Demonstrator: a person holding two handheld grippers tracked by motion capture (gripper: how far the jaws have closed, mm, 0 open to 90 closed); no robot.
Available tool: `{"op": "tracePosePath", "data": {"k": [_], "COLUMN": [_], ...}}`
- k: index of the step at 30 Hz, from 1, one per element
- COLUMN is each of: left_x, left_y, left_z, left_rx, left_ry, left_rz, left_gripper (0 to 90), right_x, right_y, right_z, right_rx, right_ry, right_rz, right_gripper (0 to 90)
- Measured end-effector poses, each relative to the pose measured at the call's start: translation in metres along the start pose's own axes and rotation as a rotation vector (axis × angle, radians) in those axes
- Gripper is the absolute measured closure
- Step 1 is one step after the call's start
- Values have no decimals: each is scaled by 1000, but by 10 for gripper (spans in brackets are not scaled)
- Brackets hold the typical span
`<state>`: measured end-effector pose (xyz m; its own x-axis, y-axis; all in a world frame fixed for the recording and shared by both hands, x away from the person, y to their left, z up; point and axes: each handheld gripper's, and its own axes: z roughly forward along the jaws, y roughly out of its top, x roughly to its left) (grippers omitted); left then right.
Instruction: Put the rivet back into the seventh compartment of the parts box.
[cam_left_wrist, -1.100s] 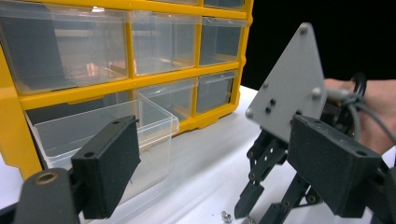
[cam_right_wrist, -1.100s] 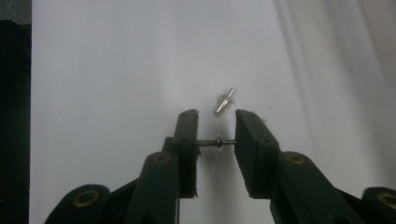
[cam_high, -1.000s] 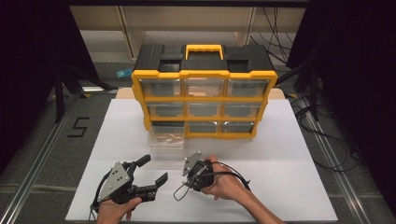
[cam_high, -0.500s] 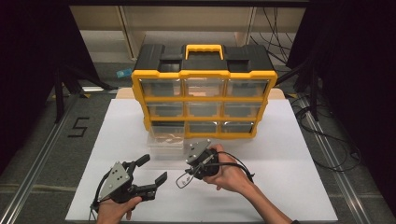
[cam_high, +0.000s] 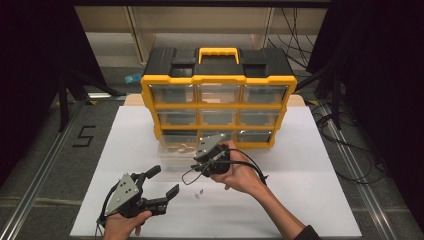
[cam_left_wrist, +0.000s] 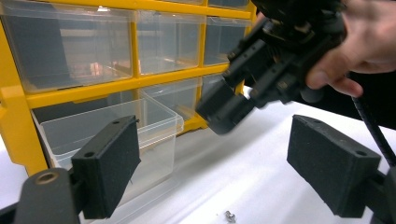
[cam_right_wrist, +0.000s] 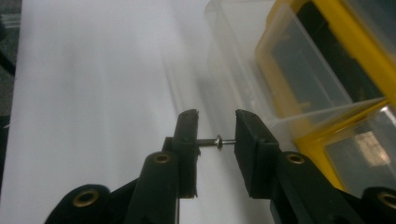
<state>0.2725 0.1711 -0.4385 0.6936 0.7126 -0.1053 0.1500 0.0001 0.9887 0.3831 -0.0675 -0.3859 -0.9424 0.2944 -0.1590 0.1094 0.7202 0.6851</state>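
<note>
Left gripper (cam_left_wrist: 212, 177), jaws wide apart, faces a clear drawer (cam_left_wrist: 116, 133) pulled from a yellow organizer (cam_left_wrist: 14, 121). A hand (cam_left_wrist: 364, 42) holds the right gripper (cam_left_wrist: 224, 112) above the white table (cam_left_wrist: 243, 172). A small screw (cam_left_wrist: 229, 215) lies below.

The high view looks forward and down from above the near edge of the white table (cam_high: 320, 200), taking in the whole yellow organizer (cam_high: 218, 97) at the far side. The left gripper view sits low and close, facing far and rightward toward the organizer (cam_left_wrist: 140, 79). The right gripper view looks steeply down from close above. All three share the pulled-out clear drawer (cam_high: 175, 150) (cam_left_wrist: 112, 126) (cam_right_wrist: 243, 60).
</note>
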Motion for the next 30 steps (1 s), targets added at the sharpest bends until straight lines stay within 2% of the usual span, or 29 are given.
{"op": "tracePosePath", "data": {"k": [4,9,14,22,26,27,30], "left_x": [0,1,0,0,0,0,1], "left_y": [0,0,0,0,0,0,0], "left_z": [0,1,1,0,0,0,1], "left_rx": [-5,0,1,-5,-6,-6,-6], "left_ry": [4,1,0,2,4,4,5], "left_rz": [-1,3,16,9,10,10,9], "left_gripper": [168,168,167,167,167,167,167], "right_x": [-5,-6,-13,-24,-27,-29,-32], "right_y": [9,20,30,43,46,47,49], "right_z": [0,0,10,19,26,28,33], "right_rx": [-32,-53,-41,-25,2,1,9], "right_ry": [-13,-14,-29,-55,-56,-60,-59], "right_rz": [11,-4,-2,5,15,3,20], "right_gripper": [707,707,707,707,707,707,706]}}
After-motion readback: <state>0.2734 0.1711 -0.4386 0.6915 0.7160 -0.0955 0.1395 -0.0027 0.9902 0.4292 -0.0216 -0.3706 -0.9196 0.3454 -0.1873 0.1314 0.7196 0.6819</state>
